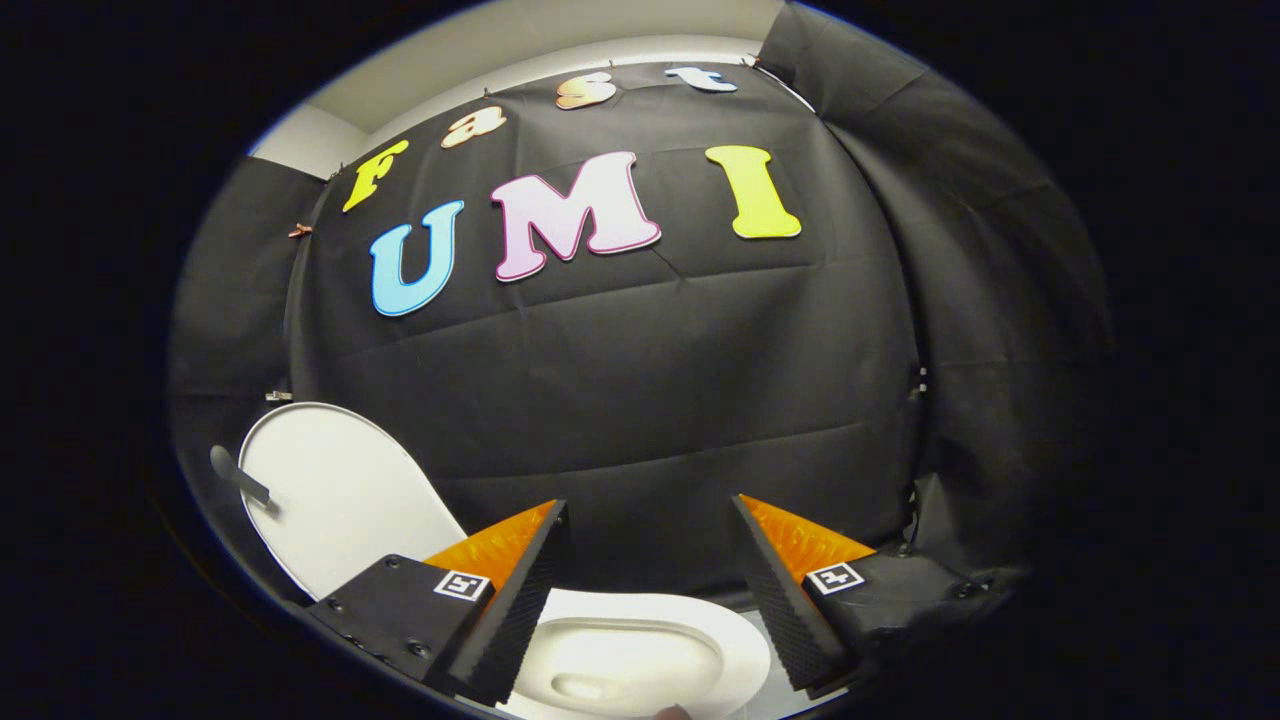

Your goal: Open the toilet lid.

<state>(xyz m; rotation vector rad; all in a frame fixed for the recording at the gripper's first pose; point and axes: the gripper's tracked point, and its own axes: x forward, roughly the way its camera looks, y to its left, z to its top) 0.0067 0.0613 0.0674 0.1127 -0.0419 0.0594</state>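
The white toilet lid (pixel 340 495) stands raised, leaning back to the left of my fingers, beyond the left one. Below and between my fingers lies the white toilet bowl with its seat (pixel 650 650), its hollow showing. My gripper (pixel 650 515) is open above the bowl, with nothing between its fingers and wide space between them. It touches neither the lid nor the seat.
A dark handle or lever (pixel 238 475) sticks out just left of the raised lid. Black cloth walls (pixel 650 380) close the booth behind the toilet and to the right. A strip of pale floor (pixel 780 690) shows right of the bowl.
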